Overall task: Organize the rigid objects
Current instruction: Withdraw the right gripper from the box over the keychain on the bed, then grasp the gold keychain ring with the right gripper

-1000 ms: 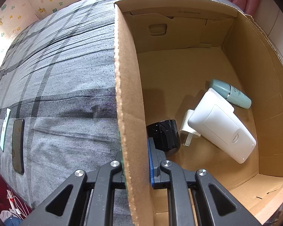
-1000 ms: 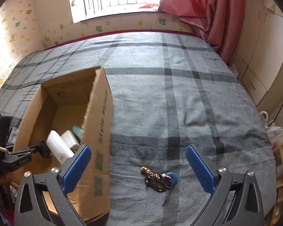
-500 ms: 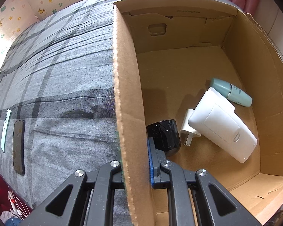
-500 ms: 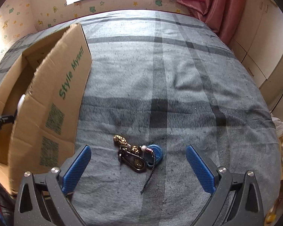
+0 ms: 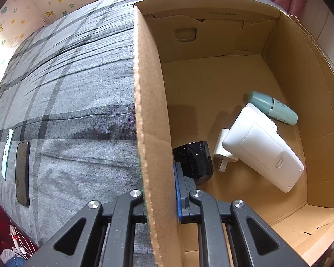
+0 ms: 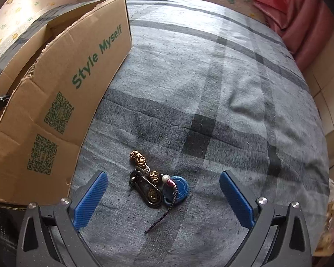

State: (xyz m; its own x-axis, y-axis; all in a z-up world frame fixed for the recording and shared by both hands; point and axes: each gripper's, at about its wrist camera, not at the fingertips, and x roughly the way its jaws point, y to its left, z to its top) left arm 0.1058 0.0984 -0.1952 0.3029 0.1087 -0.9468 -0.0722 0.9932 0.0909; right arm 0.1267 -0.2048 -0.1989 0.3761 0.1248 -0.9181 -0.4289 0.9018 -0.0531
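My left gripper [image 5: 159,191] is shut on the left wall of a cardboard box [image 5: 149,111]. Inside the box lie a black cup [image 5: 194,161], a white plug adapter [image 5: 225,149], a white flat case [image 5: 262,146] and a teal bottle [image 5: 272,108]. My right gripper [image 6: 163,194] is open wide, low over the grey plaid bedspread [image 6: 211,89]. A keychain [image 6: 154,183] with gold beads, a black carabiner and a blue tag lies between its blue pads [image 6: 90,197]. The box, printed "Style Myself" [image 6: 62,93], stands to the left of it.
A dark phone [image 5: 22,172] and a pale card [image 5: 7,151] lie on the bedspread left of the box. Red curtain [image 6: 300,22] and pale cabinets are at the right of the bed. A patterned wall runs behind.
My right gripper has dropped and moved forward, so the keychain now sits between its open fingers. The left gripper has stayed shut on the box wall.
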